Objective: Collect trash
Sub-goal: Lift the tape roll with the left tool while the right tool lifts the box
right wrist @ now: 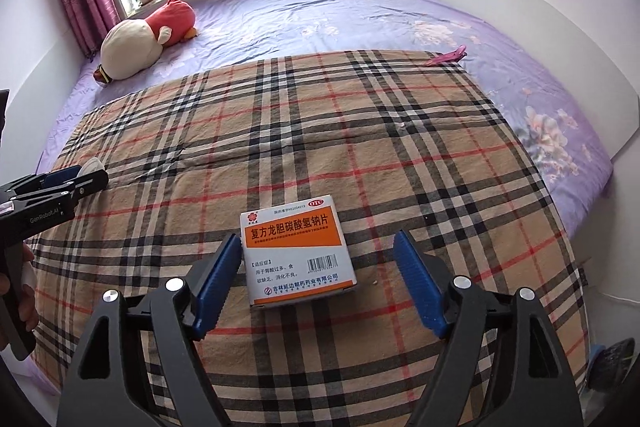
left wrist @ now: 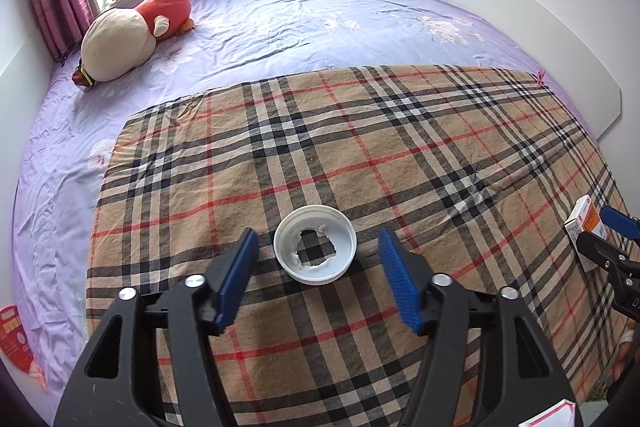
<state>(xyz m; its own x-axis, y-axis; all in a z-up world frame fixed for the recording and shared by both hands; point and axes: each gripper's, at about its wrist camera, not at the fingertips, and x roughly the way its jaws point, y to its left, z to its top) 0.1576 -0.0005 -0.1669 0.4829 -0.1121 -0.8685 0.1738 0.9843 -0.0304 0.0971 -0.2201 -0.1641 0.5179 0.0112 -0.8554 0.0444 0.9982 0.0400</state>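
Left wrist view: the left gripper [left wrist: 318, 269] hangs with its jaws spread around a white lid [left wrist: 315, 245] lying on the plaid cloth [left wrist: 360, 147], touching neither side. Right wrist view: the right gripper [right wrist: 316, 281] straddles a pill box [right wrist: 298, 251], also released, though the pad at nine o'clock sits just beside the box. Both pieces of trash seem lined up for pickup. Next, I judge, each pair of jaws should clench squarely, then lift.

Your red packet [left wrist: 14, 341] cut off at left edge; medicine box [left wrist: 587, 233] partly behind right gripper [left wrist: 610, 233]; white cap [right wrist: 91, 166] mostly hidden by left gripper [right wrist: 76, 177].
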